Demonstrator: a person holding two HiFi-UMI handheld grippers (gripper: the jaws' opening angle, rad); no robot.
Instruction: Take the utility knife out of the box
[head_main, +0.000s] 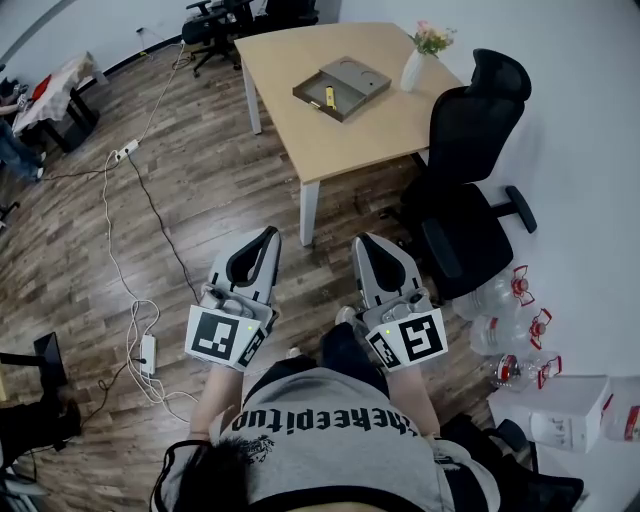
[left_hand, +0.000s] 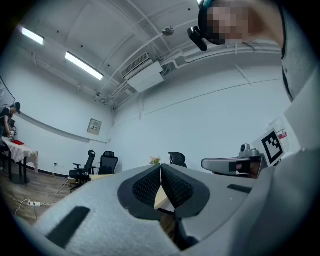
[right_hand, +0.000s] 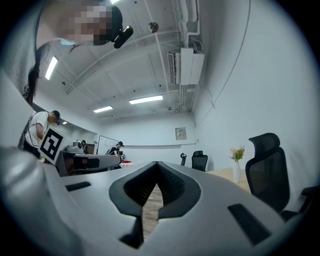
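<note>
A flat grey-brown box (head_main: 341, 87) lies open on a light wooden table (head_main: 330, 140) far ahead in the head view. A yellow utility knife (head_main: 329, 97) rests inside it. My left gripper (head_main: 268, 236) and right gripper (head_main: 363, 243) are held close to the person's body, well short of the table, side by side and pointing forward. In the left gripper view the left gripper (left_hand: 161, 167) has its jaws pressed together with nothing between them. In the right gripper view the right gripper (right_hand: 157, 165) is likewise shut and empty.
A white vase with flowers (head_main: 415, 62) stands near the box on the table. A black office chair (head_main: 468, 190) sits at the table's right. Cables and a power strip (head_main: 148, 352) trail over the wooden floor at left. Water bottles (head_main: 515, 325) and a white box (head_main: 568, 412) lie at right.
</note>
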